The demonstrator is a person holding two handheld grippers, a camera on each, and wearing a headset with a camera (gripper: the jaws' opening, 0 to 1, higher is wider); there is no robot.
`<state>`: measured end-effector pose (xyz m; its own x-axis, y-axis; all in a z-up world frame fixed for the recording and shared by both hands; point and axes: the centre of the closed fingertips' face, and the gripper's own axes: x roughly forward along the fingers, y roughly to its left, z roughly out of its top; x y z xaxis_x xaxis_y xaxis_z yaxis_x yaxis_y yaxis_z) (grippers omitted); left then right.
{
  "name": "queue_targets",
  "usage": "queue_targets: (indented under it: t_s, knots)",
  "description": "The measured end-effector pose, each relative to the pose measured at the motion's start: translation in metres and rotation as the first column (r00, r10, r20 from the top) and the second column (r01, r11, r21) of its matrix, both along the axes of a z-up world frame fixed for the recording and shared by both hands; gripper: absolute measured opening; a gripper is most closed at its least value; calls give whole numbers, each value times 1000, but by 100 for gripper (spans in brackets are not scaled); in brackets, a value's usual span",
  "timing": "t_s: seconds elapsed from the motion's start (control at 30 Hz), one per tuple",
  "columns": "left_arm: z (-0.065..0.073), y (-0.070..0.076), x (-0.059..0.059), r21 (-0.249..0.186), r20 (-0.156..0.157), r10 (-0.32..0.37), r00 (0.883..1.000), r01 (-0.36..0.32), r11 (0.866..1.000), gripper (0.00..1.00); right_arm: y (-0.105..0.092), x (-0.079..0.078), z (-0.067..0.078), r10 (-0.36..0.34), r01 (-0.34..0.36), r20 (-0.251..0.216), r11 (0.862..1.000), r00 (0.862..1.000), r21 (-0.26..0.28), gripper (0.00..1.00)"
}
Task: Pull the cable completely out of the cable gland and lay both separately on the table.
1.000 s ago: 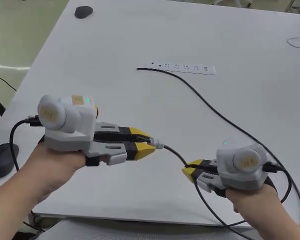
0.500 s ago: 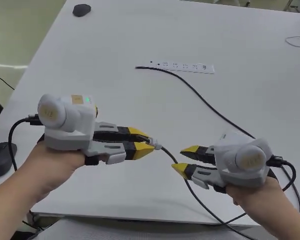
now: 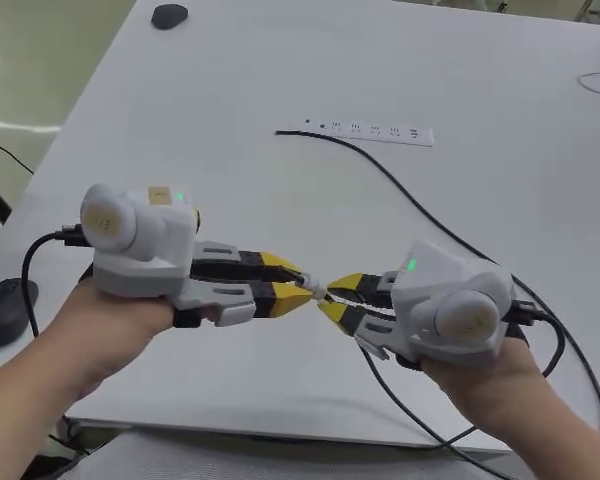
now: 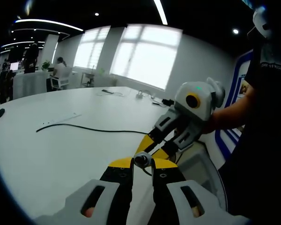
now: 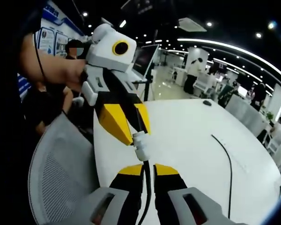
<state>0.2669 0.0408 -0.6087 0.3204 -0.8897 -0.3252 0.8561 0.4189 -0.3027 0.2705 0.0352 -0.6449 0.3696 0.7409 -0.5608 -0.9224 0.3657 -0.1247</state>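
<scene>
- Left tool point(image 3: 302, 288) is clamped on the white gland point(image 3: 318, 291), above the counter point(image 3: 230, 120).
- Right tool point(image 3: 337, 298) is just beside the gland, jaws straddling the black cable point(image 3: 420, 215); whether it's pinched, I cannot tell.
- Step looks like taking hold for the pull. Next it needs a firm pinch, then a straight draw away from the gland.
- Beyond the gland lies a power strip point(image 3: 370, 133); bright open office around.

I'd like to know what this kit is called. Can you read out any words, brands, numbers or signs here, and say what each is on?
No text here can be read.
Person's dark shirt: a line of small print, too blurred.
Blue wall boards: print too blurred.
Power strip: marks too small.
</scene>
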Motion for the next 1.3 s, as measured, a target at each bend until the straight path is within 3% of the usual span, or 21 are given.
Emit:
queue_targets:
  t_s: [0.27, 0.6, 0.93, 1.1, 1.3]
  knots:
    - [2, 0, 3, -9, 6, 6, 1000, -6, 1000, 15, -3, 4, -2, -18, 18, 12, 1000, 1000, -18, 0]
    - [9, 0, 8, -38, 20, 12, 1000, -11, 999, 15, -17, 15, -10, -89, 88, -28, 996, 996, -18, 0]
    - [17, 6, 10, -70, 22, 28, 999, -27, 997, 15, -41, 21, -30, -151, 146, -77, 987, 986, -67, 0]
    - [14, 9, 9, -61, 21, 30, 999, -28, 998, 15, -52, 22, -35, -177, 171, -94, 983, 980, -68, 0]
    - [7, 8, 5, -43, 21, 19, 1000, -18, 999, 15, -52, 24, -31, -188, 183, -96, 981, 978, -59, 0]
